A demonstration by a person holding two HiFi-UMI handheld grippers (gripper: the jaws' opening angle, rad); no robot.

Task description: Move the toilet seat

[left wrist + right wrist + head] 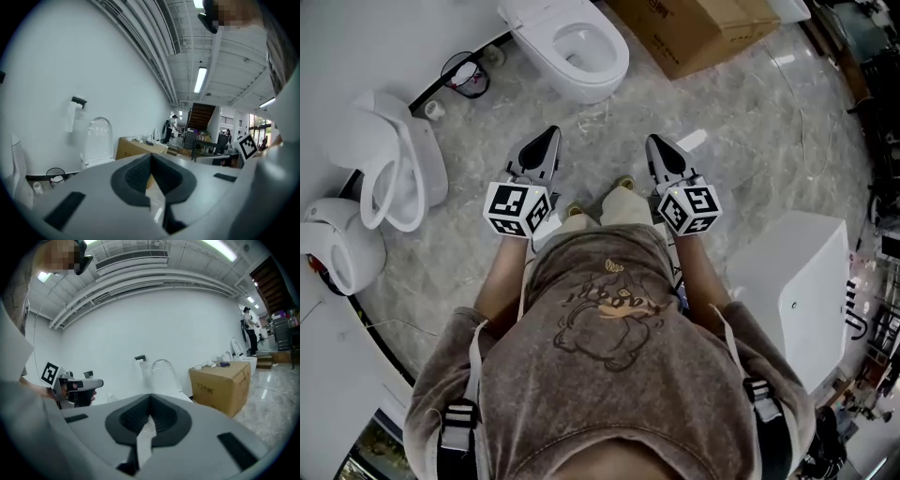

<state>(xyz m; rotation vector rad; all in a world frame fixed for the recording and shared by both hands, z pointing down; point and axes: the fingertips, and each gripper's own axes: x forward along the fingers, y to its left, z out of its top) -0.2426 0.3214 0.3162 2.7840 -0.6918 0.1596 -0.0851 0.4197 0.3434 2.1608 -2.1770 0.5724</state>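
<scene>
A white toilet [577,52] stands straight ahead by the wall, its bowl uncovered. In both gripper views its lid [100,136] [164,373] stands upright against the wall. I hold both grippers side by side at waist height, pointing at that toilet and well short of it. My left gripper [549,133] [151,158] is shut with nothing between its jaws. My right gripper [653,142] [150,398] is also shut and empty. The right gripper view shows the left gripper [70,386] beside it.
A second toilet [398,173] with its seat raised stands at the left, and a third [333,244] beyond it. A black wire bin [467,75] sits by the wall. A cardboard box [703,28] lies right of the toilet, a white cabinet [797,291] at my right.
</scene>
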